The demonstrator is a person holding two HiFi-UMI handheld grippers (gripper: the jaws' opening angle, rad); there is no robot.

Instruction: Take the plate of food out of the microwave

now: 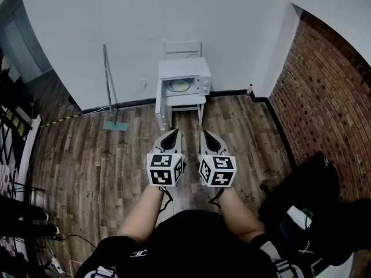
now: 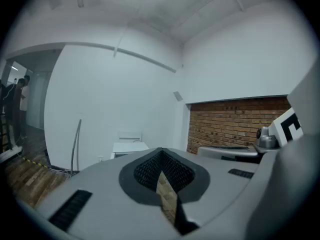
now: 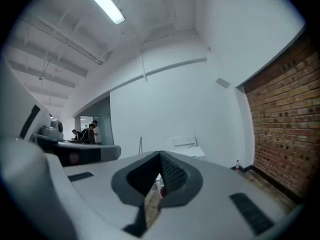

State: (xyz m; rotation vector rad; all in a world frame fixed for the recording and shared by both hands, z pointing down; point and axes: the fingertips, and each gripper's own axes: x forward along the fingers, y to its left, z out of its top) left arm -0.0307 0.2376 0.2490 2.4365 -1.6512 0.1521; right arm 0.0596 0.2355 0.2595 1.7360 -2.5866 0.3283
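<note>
A white microwave (image 1: 184,84) stands on a small white table (image 1: 186,102) against the far wall, its door (image 1: 160,110) swung open to the left. Inside it lies a pale plate (image 1: 178,86) with something yellowish on it. My left gripper (image 1: 172,134) and right gripper (image 1: 207,135) are held side by side over the wooden floor, well short of the microwave and pointing at it. Both are shut with nothing between the jaws. The left gripper view shows the closed left gripper (image 2: 161,151) with the microwave (image 2: 129,146) beyond it. The right gripper (image 3: 161,156) looks the same in its own view.
A long-handled tool (image 1: 108,86) leans on the wall left of the microwave. A small bottle (image 1: 250,90) stands in the corner by the brick wall (image 1: 324,97). Black bags (image 1: 310,184) lie at my right, cables and gear (image 1: 23,213) at my left. People (image 3: 90,133) stand far off.
</note>
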